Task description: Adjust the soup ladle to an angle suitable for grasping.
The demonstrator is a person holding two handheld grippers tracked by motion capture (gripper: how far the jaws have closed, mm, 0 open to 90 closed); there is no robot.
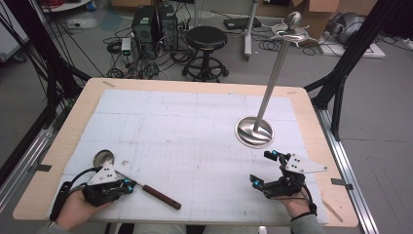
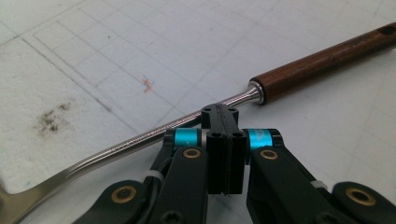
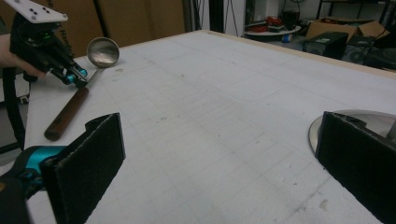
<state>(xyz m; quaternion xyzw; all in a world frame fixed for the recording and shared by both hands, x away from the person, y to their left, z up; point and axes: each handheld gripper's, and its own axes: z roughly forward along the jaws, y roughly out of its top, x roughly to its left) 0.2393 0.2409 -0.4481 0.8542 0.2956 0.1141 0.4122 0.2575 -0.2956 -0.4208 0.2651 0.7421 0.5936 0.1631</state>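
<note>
My left gripper (image 1: pixel 127 185) sits low over the ladle (image 1: pixel 141 186), which lies flat on the white mat of the table (image 1: pixel 195 126). In the left gripper view the fingers (image 2: pixel 225 161) are pressed together with no gap between them, and the ladle's steel shaft (image 2: pixel 140 136) runs just past their tips, touching or nearly so; I cannot tell whether any of it is pinched. The brown wooden handle (image 2: pixel 322 60) stretches away beyond the fingertips to one side, and the bowl (image 1: pixel 103 157) lies on the other side, behind the gripper's grey plate in the high view.

My right gripper (image 1: pixel 263 170) rests near the table's front edge with its fingers (image 3: pixel 88 163) spread wide and nothing between them. Just beyond those fingers stands the round steel base (image 1: pixel 253 131) of a tall stand (image 1: pixel 275 73), close but apart. The ladle is well away from the right fingers, across the mat.
</note>
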